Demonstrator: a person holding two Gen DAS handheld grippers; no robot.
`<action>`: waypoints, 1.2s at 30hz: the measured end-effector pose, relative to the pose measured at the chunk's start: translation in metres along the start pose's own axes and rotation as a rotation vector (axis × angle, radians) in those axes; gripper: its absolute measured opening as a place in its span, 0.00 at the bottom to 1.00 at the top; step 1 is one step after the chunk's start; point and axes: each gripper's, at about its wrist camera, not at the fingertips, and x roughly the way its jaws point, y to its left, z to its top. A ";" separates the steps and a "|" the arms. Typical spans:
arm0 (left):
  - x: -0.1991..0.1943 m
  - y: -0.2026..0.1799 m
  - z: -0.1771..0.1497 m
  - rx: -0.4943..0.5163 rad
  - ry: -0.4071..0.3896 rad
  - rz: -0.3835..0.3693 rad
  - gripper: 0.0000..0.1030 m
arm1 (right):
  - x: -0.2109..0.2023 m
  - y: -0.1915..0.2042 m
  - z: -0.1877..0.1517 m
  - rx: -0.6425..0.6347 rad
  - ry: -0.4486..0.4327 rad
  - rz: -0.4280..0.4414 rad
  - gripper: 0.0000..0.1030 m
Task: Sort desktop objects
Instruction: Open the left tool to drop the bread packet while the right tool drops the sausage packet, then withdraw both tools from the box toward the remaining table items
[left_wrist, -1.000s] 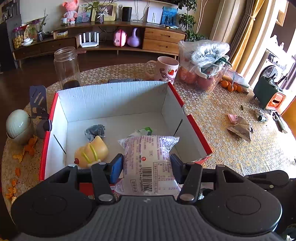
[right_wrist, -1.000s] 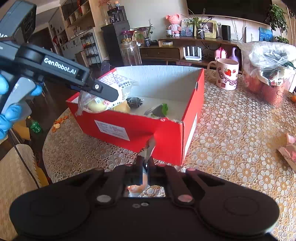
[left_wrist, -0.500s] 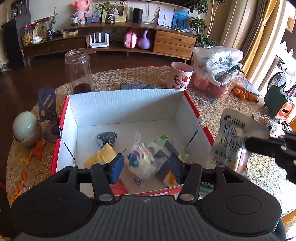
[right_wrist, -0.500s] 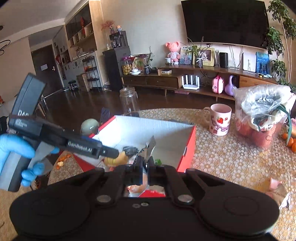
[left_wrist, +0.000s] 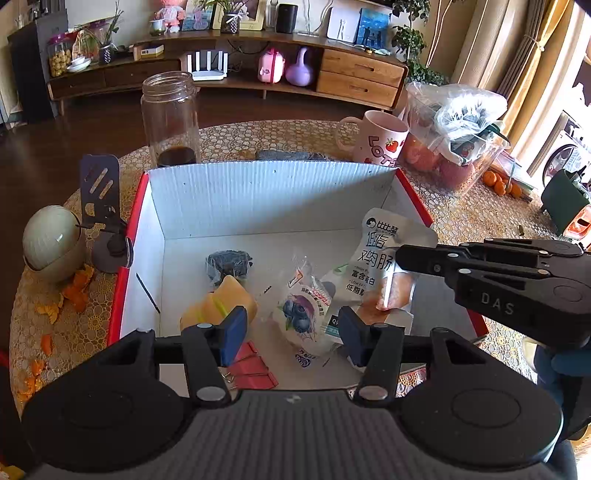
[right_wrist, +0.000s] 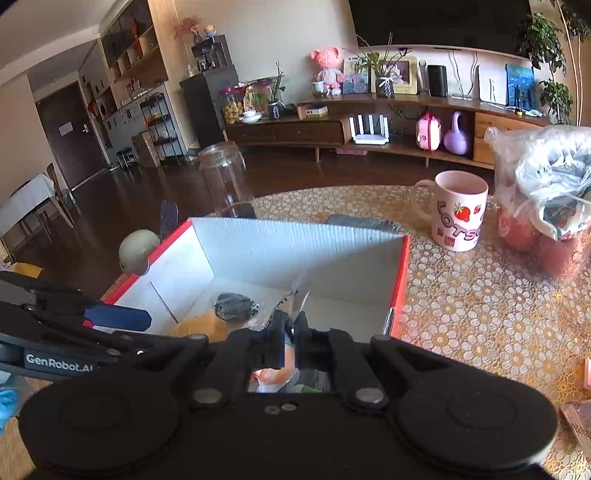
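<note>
A red box with white inside (left_wrist: 266, 195) stands on the table; it also shows in the right wrist view (right_wrist: 295, 251). In it lie a yellow toy (left_wrist: 218, 306), a dark wrapped lump (left_wrist: 229, 262), a blueberry bread packet (left_wrist: 306, 310) and red clips (left_wrist: 251, 365). My left gripper (left_wrist: 291, 332) is open and empty above the box's near edge. My right gripper (right_wrist: 291, 325) is shut on a white chicken snack pouch (left_wrist: 380, 258) and holds it over the box's right side.
A glass jar (left_wrist: 170, 118), a pink mug (left_wrist: 373, 140) and a bag of fruit (left_wrist: 454, 136) stand behind the box. A round beige bin (left_wrist: 51, 240), a phone stand (left_wrist: 103, 206) and orange peel (left_wrist: 74, 291) lie left of it.
My left gripper let the bread packet drop into the box and stayed open. My right gripper carried the pouch from beside the box up over its right side.
</note>
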 end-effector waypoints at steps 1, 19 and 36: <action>0.002 0.001 0.000 -0.001 0.003 -0.002 0.52 | 0.004 0.000 -0.001 -0.002 0.006 -0.002 0.04; 0.001 -0.018 -0.004 0.046 -0.050 0.016 0.52 | 0.004 0.004 -0.013 -0.059 0.051 -0.011 0.36; -0.023 -0.046 -0.017 0.041 -0.087 0.013 0.66 | -0.067 -0.007 -0.025 -0.022 -0.035 0.020 0.76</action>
